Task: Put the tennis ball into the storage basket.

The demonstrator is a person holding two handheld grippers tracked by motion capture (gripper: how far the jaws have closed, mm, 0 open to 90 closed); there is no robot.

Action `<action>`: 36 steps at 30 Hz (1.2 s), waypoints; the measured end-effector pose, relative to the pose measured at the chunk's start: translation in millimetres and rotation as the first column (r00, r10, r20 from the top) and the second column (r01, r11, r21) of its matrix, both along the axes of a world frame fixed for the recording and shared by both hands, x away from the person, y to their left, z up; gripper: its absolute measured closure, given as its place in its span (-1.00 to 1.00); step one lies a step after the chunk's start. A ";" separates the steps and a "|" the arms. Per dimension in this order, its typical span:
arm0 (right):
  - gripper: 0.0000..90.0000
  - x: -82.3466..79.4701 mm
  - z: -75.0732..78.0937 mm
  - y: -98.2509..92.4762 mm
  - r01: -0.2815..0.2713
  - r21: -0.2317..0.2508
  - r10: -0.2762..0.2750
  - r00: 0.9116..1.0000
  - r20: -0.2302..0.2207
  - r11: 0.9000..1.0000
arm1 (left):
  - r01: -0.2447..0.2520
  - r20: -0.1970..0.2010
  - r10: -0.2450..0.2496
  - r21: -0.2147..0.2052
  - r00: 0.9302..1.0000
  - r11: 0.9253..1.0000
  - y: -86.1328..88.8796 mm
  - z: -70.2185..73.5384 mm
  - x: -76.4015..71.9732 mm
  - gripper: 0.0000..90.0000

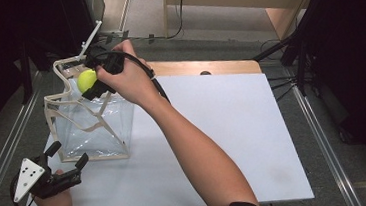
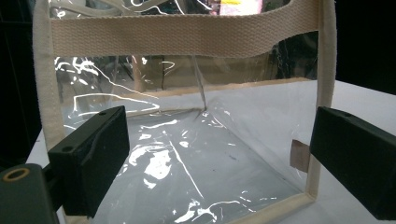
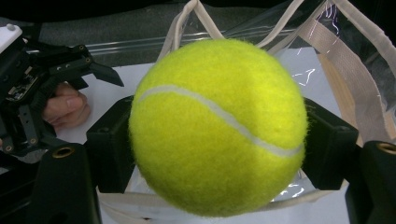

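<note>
**Ball held over the open bag**

On the white board that covers the table, a clear plastic bag with cream cloth trim stands upright toward ten o'clock in the high view, its mouth open to the top and its straps drooping across the near side.

The right gripper reaches in from the person's right hand and hangs over the far edge of the bag, at about eleven o'clock from the board's middle. Its jaws are clamped on a yellow-green tennis ball, one jaw pressing at three o'clock and the other at nine o'clock on the ball in the right gripper view, with the white seam curving across the felt. The ball sits above the bag's rim, clear of the bag's floor.

The left gripper lies low at about eight o'clock, held by the left hand, just beside the bag's near lower corner. Its jaws stand wide apart with nothing between them. In the left gripper view they frame the bag from either side, facing its clear wall and the cloth band along its top; whether either jaw touches the plastic cannot be told.
</note>
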State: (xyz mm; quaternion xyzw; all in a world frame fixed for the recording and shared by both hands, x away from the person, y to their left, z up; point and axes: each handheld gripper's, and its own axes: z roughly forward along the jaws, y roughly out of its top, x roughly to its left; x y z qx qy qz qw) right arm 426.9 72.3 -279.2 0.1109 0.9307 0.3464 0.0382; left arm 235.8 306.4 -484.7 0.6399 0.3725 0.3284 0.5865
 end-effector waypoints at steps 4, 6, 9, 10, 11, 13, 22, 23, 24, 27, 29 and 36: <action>-0.48 2.7 -4.0 4.5 0.000 -0.009 0.000 1.000 -0.004 1.000 | -0.003 -0.002 0.003 -0.005 1.000 1.000 -0.2 0.1 -0.3 -0.88; -0.48 3.4 -6.5 6.3 0.001 -0.017 -0.001 1.000 -0.011 1.000 | -0.004 -0.001 0.004 -0.005 1.000 1.000 -0.1 0.1 -0.2 -0.88; -0.48 5.5 -11.1 8.6 -0.007 -0.027 0.007 1.000 -0.008 1.000 | -0.004 -0.002 0.004 -0.007 1.000 1.000 -0.1 0.1 -0.2 -0.88; -0.48 5.5 -12.1 9.1 -0.004 -0.028 0.004 1.000 -0.010 1.000 | -0.004 -0.001 0.004 -0.007 1.000 1.000 0.0 0.1 -0.2 -0.88; -0.48 5.4 -13.7 9.8 0.003 -0.035 -0.003 1.000 -0.016 0.999 | -0.005 -0.002 0.005 -0.003 1.000 1.000 0.4 0.1 -0.1 -0.88; -0.48 5.8 -16.2 10.4 0.004 -0.040 -0.004 1.000 -0.021 0.999 | -0.005 -0.002 0.005 -0.004 1.000 1.000 0.4 0.1 -0.1 -0.88; -0.48 3.8 -22.2 8.8 -0.003 -0.079 0.001 1.000 -0.028 0.997 | -0.005 -0.001 0.005 -0.005 1.000 1.000 0.5 0.1 0.2 -0.88; -0.48 3.0 -22.1 8.2 0.000 -0.084 -0.002 1.000 -0.028 0.997 | -0.005 -0.001 0.005 -0.005 1.000 1.000 0.4 0.1 0.2 -0.88; -0.49 2.7 -22.0 7.6 -0.006 -0.087 0.004 1.000 -0.023 0.996 | -0.005 -0.001 0.005 -0.006 1.000 1.000 0.4 0.1 0.2 -0.88; -0.49 -0.5 -21.3 6.8 -0.006 -0.110 0.002 0.999 -0.033 0.994 | -0.006 -0.001 0.006 -0.005 1.000 1.000 0.3 0.1 0.2 -0.88; -0.49 -1.3 -21.5 6.5 -0.015 -0.125 0.009 0.999 -0.042 0.992 | -0.007 -0.002 0.007 -0.003 1.000 1.000 0.3 0.1 0.2 -0.88; -0.49 -1.6 -24.7 8.6 -0.030 -0.184 0.020 0.998 -0.061 0.983 | -0.005 -0.002 0.005 0.000 1.000 1.000 0.2 0.1 0.4 -0.88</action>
